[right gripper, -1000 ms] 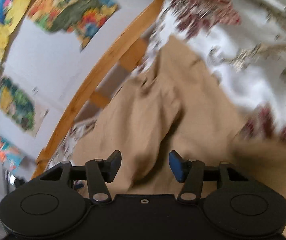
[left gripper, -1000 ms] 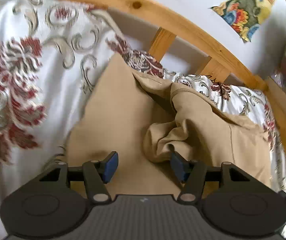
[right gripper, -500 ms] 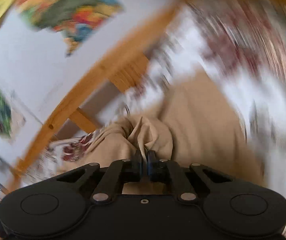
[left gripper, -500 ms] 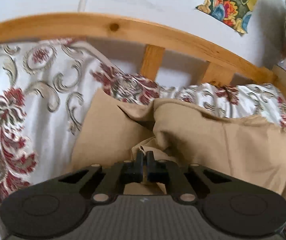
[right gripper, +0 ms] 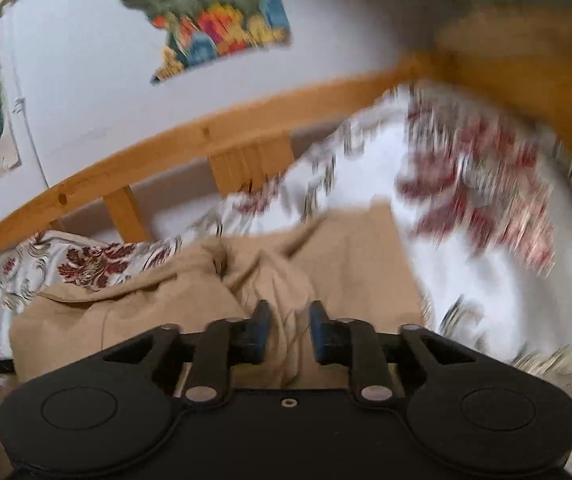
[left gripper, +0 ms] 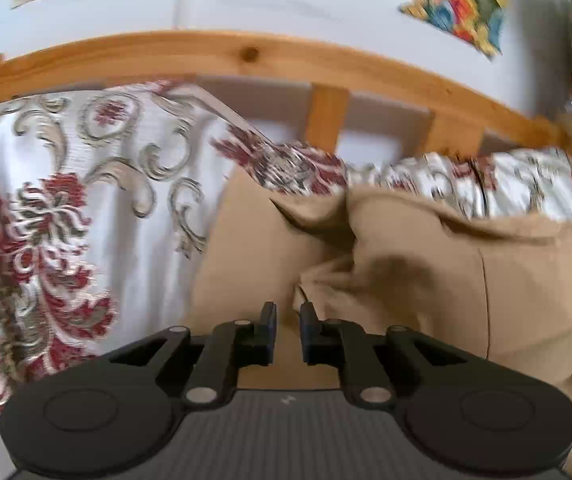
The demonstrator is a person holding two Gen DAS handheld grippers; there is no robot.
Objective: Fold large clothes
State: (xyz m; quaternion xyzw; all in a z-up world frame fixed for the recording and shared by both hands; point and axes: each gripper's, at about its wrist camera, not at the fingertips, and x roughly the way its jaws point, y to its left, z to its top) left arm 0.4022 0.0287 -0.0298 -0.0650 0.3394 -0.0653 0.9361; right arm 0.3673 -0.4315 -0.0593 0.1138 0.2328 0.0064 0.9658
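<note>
Tan garment — rumpled on the floral bedspread, beside the wooden bed rail. Left gripper and right gripper — fingers just opening, slightly apart over the cloth, nothing clamped.

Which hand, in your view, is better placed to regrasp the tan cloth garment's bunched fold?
Probably right: the right gripper, jaws just opened wider, straddles the garment's bunched fold; the left gripper, jaws also just opened, stands narrower with the fold beyond its fingertips.
</note>
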